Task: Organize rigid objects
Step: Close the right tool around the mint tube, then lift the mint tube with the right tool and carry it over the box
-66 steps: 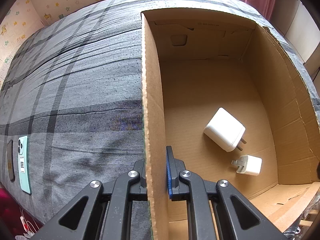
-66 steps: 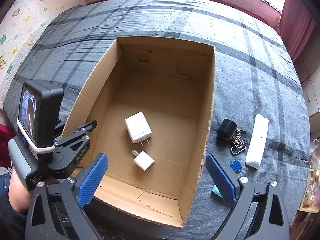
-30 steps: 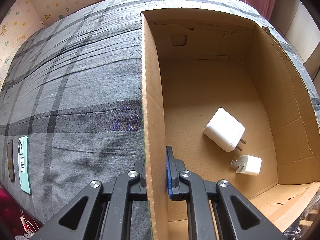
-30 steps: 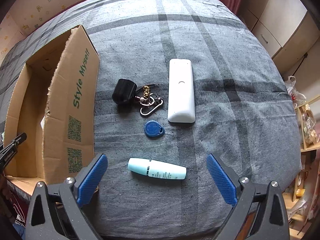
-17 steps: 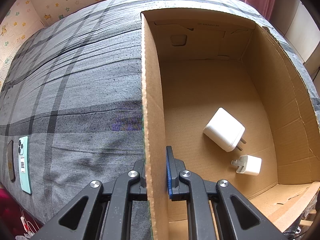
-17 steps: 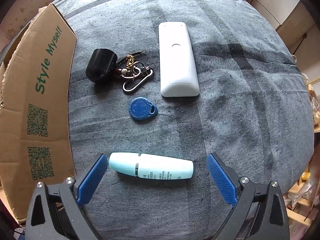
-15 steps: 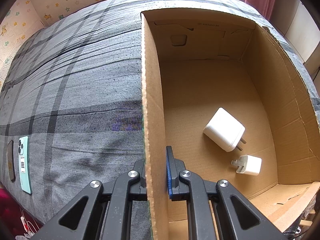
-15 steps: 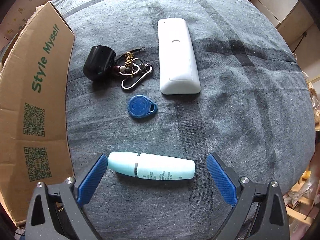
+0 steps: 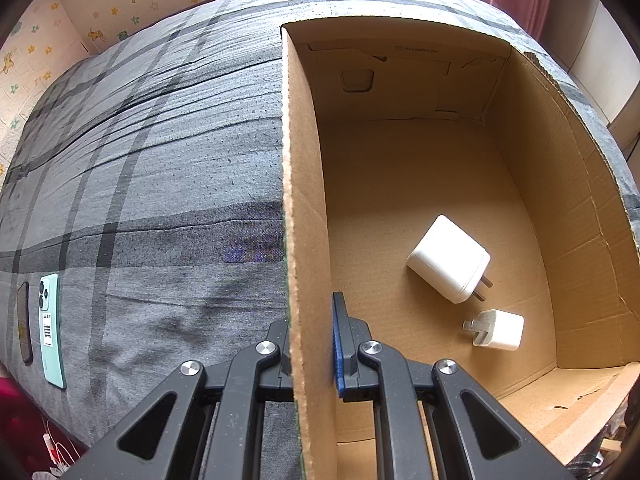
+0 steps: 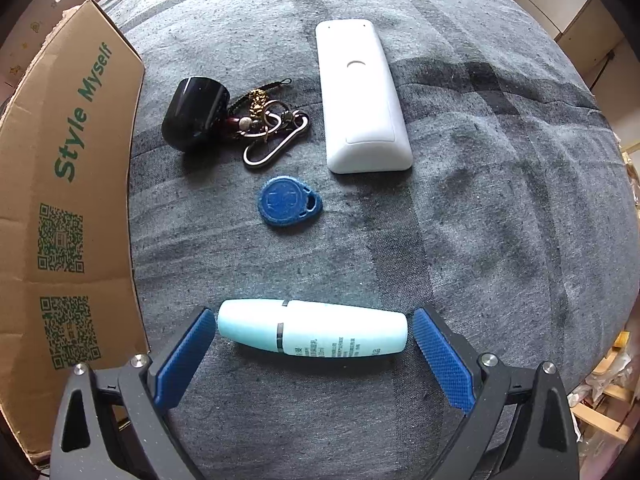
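Left tool (image 9: 310, 344) clamped on box wall (image 9: 306, 240); right tool (image 10: 312, 354) spread wide, astride pale-blue tube (image 10: 316, 334), pads clear of both ends

A cardboard box (image 9: 308, 200) stands on the bedspread (image 9: 160, 168), with a large charger (image 9: 448, 260) and a small charger (image 9: 498, 330) lying near each other on its floor. To the box's left, two phones (image 9: 50, 328) lie side by side. On its other side lie a key bunch (image 10: 236, 120), a remote (image 10: 360, 96) right of it, a key fob (image 10: 288, 200) nearer, and a tube (image 10: 312, 334) nearest, crosswise between the right gripper's (image 10: 312, 346) fingers.
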`<state>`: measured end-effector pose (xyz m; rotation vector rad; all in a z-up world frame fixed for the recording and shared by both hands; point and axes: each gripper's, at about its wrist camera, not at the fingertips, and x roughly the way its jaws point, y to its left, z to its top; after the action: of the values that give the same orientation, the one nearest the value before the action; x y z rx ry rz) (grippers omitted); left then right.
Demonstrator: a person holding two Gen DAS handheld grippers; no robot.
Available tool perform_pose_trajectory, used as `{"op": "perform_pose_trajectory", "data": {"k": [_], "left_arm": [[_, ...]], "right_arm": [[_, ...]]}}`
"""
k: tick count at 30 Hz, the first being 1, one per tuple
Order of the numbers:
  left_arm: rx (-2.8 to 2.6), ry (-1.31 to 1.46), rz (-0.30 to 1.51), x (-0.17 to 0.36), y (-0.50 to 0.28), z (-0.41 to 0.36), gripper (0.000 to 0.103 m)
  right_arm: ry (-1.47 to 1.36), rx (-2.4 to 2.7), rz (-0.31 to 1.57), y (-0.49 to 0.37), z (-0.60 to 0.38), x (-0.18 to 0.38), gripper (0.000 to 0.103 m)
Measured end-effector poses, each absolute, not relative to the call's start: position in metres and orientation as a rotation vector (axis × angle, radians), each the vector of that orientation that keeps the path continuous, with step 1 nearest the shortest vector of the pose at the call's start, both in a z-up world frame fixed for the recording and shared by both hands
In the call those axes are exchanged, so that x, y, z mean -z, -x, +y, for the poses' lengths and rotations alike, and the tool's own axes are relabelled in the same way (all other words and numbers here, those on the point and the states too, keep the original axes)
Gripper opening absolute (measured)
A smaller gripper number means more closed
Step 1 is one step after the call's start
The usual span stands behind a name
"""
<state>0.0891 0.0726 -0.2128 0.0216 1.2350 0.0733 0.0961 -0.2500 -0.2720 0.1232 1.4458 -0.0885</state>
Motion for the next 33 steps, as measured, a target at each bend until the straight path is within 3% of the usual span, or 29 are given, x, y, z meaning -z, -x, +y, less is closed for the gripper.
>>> {"op": "perform_pose_trajectory", "data": {"k": [3, 20, 33], "left_arm": [[-0.075, -0.021, 1.234, 0.213, -0.089, 0.072, 0.012], [-0.076, -0.021, 1.233, 0.212, -0.089, 0.071, 0.012], [-0.073, -0.015, 1.233, 0.213, -0.089, 0.073, 0.012]], "right_arm": [[-0.127, 0.095, 1.445, -0.095, -0.248, 0.272, 0.091], [-0.061, 0.063, 1.364, -0.085, -0.238, 0.237, 0.091], [0.024, 0.018, 1.269, -0.096, -0.222, 0.175, 0.091]]}}
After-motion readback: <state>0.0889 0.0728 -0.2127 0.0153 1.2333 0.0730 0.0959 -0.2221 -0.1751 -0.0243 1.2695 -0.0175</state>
